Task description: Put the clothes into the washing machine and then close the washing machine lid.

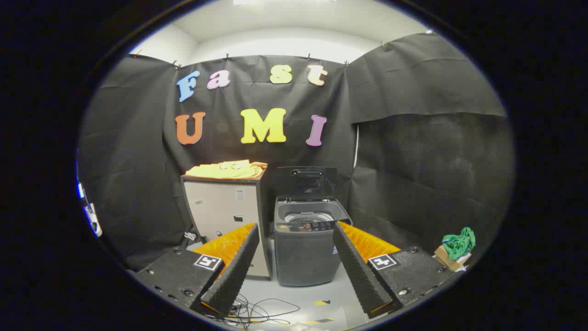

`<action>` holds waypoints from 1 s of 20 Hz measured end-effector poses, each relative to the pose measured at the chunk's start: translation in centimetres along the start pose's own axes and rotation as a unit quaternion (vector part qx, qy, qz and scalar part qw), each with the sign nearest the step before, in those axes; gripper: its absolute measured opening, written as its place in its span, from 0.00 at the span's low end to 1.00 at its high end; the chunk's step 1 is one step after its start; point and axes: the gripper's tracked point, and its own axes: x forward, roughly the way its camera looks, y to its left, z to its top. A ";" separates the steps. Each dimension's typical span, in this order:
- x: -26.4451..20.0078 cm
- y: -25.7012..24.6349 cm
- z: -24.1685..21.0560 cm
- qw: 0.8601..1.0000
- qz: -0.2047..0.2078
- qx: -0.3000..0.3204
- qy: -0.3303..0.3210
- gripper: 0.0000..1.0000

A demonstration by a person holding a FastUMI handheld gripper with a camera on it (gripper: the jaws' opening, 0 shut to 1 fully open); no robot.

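Observation:
A yellow garment [228, 169] lies crumpled on top of a beige cabinet [225, 216]. Right beside the cabinet stands a small grey top-loading washing machine [305, 248]. Its dark lid [306, 181] is raised upright at the back, and the drum opening [308, 217] shows. My gripper [296, 236] is open, well short of both. Its two ridged black fingers [239, 266] are spread wide with nothing between them, and the washer stands beyond the gap.
A green cloth [459, 242] rests on a small cardboard box [448, 259] on the floor to the right. Black cables [257, 310] and yellow-black tape marks [322, 303] lie on the pale floor below the fingers. Black cloth walls close in the booth.

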 end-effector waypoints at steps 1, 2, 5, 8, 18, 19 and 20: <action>0.0 -0.1 0.1 1.000 -0.001 -0.002 -0.001 1.00; 0.0 -0.1 0.2 1.000 -0.001 -0.003 -0.002 1.00; 0.0 0.0 0.5 1.000 -0.002 0.000 -0.005 1.00; 0.3 0.0 0.6 1.000 -0.002 0.002 -0.004 1.00; 1.2 1.0 1.5 1.000 0.002 0.008 -0.007 1.00; 1.3 1.0 1.7 1.000 0.002 0.008 -0.007 1.00; 1.6 1.0 1.9 1.000 0.000 0.008 -0.007 1.00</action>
